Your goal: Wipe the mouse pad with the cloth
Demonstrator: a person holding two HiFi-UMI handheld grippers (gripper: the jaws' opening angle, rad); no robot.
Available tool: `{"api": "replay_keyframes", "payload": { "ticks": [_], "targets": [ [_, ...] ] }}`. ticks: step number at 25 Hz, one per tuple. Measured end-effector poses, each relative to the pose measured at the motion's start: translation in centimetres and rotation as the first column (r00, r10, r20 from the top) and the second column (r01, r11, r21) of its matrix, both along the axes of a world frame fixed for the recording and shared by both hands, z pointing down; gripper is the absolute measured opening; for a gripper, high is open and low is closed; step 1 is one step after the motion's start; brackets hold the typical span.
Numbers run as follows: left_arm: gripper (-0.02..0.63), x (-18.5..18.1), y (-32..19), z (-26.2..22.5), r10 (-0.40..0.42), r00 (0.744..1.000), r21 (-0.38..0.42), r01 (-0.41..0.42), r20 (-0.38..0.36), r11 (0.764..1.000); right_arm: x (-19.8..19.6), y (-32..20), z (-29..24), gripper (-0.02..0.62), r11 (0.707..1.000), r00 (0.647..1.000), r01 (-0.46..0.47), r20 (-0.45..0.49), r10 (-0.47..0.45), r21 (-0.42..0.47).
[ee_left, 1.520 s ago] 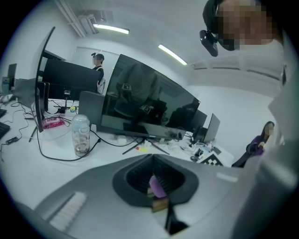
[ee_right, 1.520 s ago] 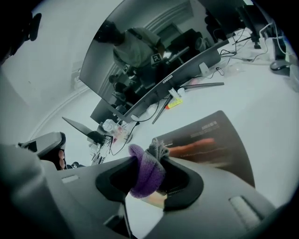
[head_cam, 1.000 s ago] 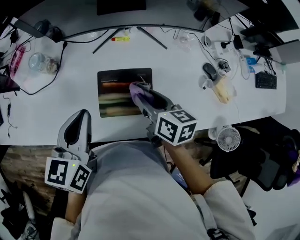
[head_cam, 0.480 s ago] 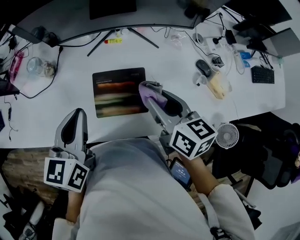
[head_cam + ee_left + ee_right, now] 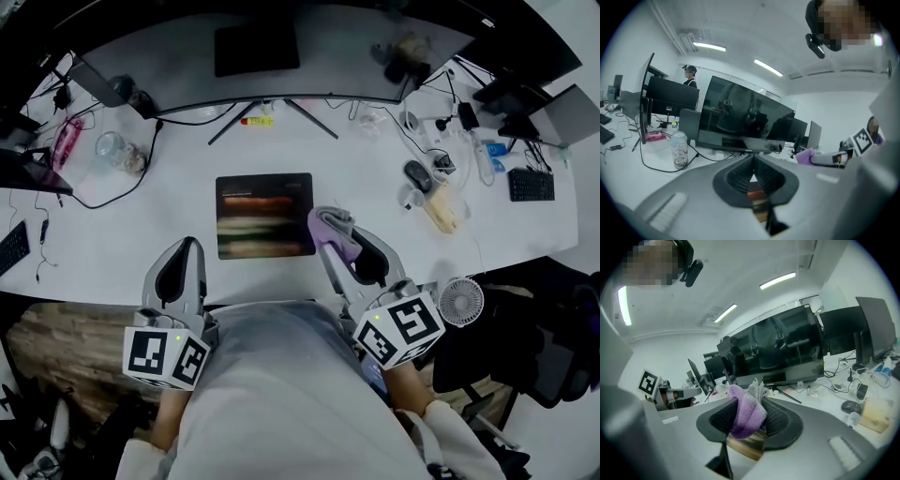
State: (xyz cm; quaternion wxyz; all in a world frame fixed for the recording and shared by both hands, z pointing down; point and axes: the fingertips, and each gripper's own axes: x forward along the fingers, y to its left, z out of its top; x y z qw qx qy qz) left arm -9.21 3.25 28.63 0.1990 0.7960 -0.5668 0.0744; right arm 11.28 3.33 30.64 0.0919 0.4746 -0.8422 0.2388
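Cloth (image 5: 336, 235) being held at pad's (image 5: 264, 214) right edge.
It is being clamped by right gripper (image 5: 325, 223); left gripper (image 5: 184, 249) being held closed, empty.

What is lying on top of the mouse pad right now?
Nothing rests on the mouse pad; its striped surface is bare. The purple cloth, clamped in the right gripper, sits at its right edge and may hide a sliver there.

cloth (image 5: 330, 228) just right of mouse pad (image 5: 265, 215) on desk (image 5: 375, 178)
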Motion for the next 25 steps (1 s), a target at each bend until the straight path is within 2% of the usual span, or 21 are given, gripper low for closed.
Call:
{"api": "replay_keyframes", "payload": {
  "ticks": [8, 13, 25],
  "targets": [
    [0.000, 0.4, 0.8, -0.4, -0.004, 1.000, 0.004, 0.004, 0.010, 1.000, 0.6, 0.2, 0.1, 0.149, 1.000, 0.999, -0.016, -0.046, 0.015, -0.008],
    [0.000, 0.4, 0.8, -0.1, -0.015, 1.000, -0.002, 0.015, 0.017, 1.000, 0.8, -0.1, -0.3, 0.149, 1.000, 0.997, -0.016, -0.073, 0.017, 0.018],
    [0.000, 0.1, -0.5, 0.1, -0.034, 0.999, -0.016, 0.034, 0.022, 0.999, 1.1, -1.0, -0.2, 0.147, 1.000, 0.997, -0.023, -0.078, 0.024, 0.016]
  ]
}}
